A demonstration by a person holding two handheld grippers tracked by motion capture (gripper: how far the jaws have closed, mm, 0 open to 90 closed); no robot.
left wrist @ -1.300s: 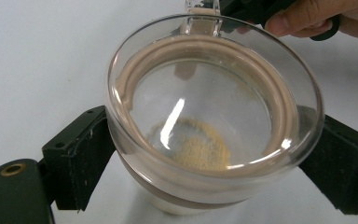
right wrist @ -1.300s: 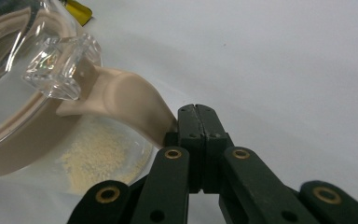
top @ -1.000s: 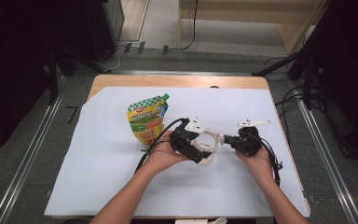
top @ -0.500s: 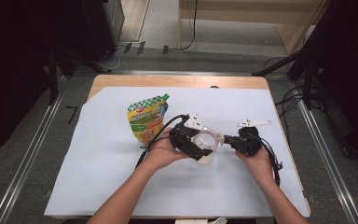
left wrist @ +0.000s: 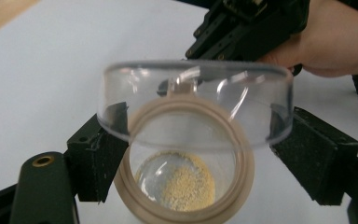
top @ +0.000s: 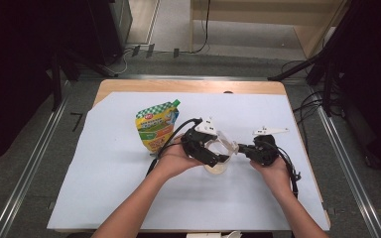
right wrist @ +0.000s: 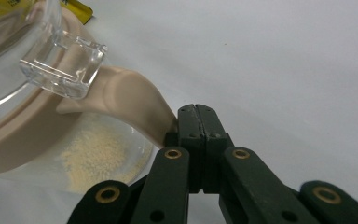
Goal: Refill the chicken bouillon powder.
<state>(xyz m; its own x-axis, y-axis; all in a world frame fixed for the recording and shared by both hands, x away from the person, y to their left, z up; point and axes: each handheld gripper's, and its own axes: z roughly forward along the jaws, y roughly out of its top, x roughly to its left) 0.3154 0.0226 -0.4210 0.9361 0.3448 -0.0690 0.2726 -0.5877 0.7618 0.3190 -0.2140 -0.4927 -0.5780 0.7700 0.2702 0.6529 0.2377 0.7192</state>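
Clear lid (left wrist: 193, 100) over beige-rimmed jar (left wrist: 186, 163), yellowish powder inside.

A clear lid (left wrist: 196, 100) sits between the two black pads (left wrist: 100, 154) of the left hand-held gripper (left wrist: 196, 158), one pad at each side of its wall; the jaws have just been closing. Below the lid is a jar (left wrist: 184, 163) with a beige rim and some yellow powder (left wrist: 184, 179) at the bottom. Behind, a hand (left wrist: 326, 42) holds the right hand-held gripper (left wrist: 242, 28) over the white bench (left wrist: 51, 60).
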